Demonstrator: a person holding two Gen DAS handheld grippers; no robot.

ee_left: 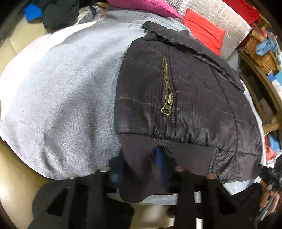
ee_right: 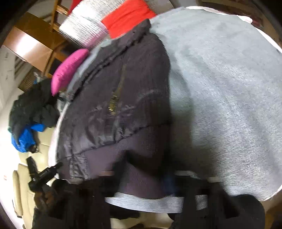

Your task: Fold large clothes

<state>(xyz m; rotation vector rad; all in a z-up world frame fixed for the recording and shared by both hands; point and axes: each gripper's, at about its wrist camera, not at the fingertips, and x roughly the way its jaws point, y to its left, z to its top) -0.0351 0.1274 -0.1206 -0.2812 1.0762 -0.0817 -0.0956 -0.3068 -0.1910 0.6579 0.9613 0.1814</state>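
Note:
A dark quilted jacket (ee_left: 193,96) with a brass pocket zipper (ee_left: 167,98) lies flat on a grey cloth (ee_left: 61,88). Its ribbed hem (ee_left: 141,146) faces me. My left gripper (ee_left: 142,167) is shut on a bunched fold of that hem at the jacket's near left corner. In the right wrist view, which is blurred, the same jacket (ee_right: 123,88) lies left of the bare grey cloth (ee_right: 220,88), and my right gripper (ee_right: 141,178) is shut on the ribbed hem (ee_right: 139,155). Each view shows the other gripper at its side edge, held by a hand (ee_left: 269,193).
A pink cushion (ee_left: 141,5), a red cushion (ee_left: 202,30) and a silver quilted mat (ee_left: 211,14) lie beyond the jacket. A heap of dark and blue clothes (ee_right: 31,109) sits on a cream seat (ee_right: 19,176). A wicker basket (ee_left: 260,51) stands on wooden shelving.

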